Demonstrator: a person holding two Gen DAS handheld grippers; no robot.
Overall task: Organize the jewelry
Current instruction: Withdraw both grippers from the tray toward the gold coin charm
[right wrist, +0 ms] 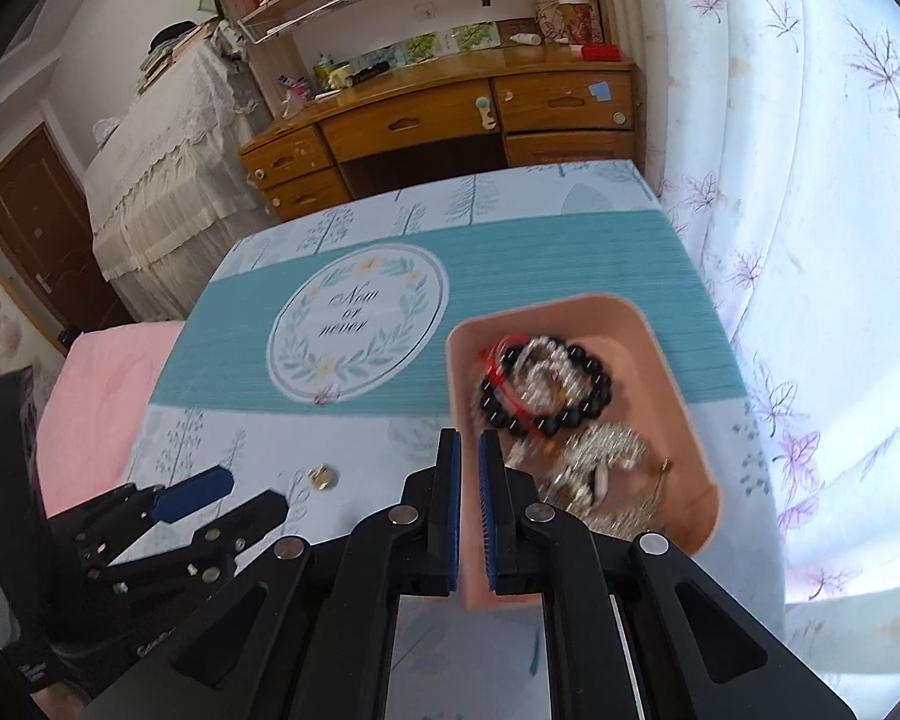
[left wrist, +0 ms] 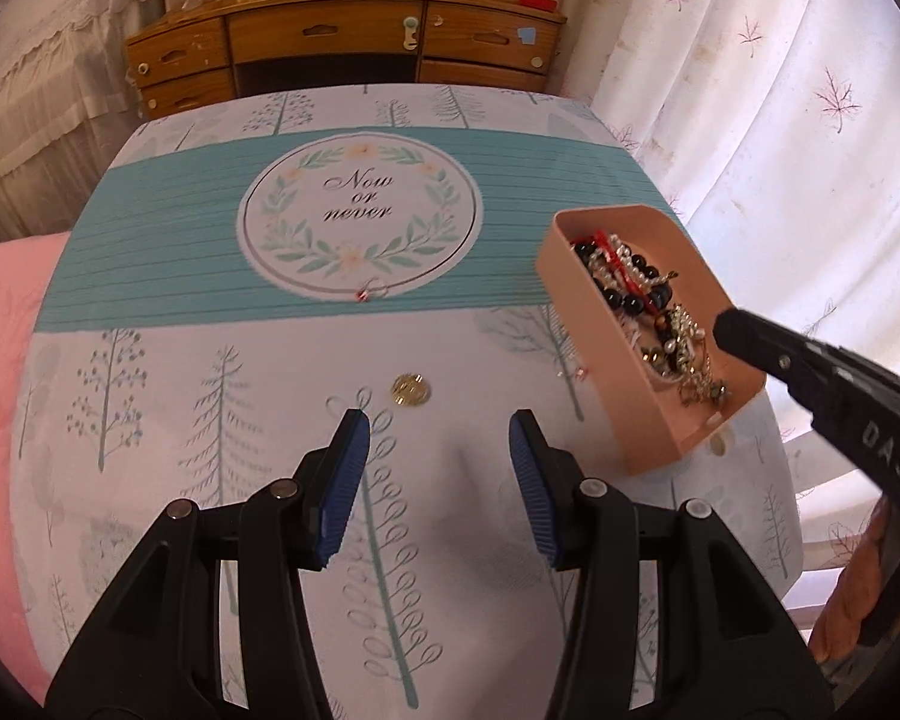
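Note:
A pink tray (left wrist: 594, 360) holds a tangle of jewelry: a black bead bracelet (right wrist: 546, 423), silver chains (right wrist: 606, 450) and a red cord. The tray looks tipped up at the table's right side. My right gripper (right wrist: 469, 450) is shut on the tray's near-left wall (right wrist: 459, 372); in the left wrist view its black tip (left wrist: 729, 327) reaches into the tray. My left gripper (left wrist: 432, 438) hovers open over the tablecloth with nothing between its pads. Just beyond it lies a gold round piece (left wrist: 411, 390). A small pink ring-like piece (left wrist: 366, 294) rests on the printed circle's lower edge.
The table wears a tree-print cloth with a teal band (left wrist: 150, 264). Pink bedding (left wrist: 0, 312) lies to the left, a flowered white curtain (left wrist: 780, 120) hangs close on the right, and a cluttered wooden desk (left wrist: 342, 30) stands behind. The left gripper (right wrist: 249, 495) shows low left in the right wrist view.

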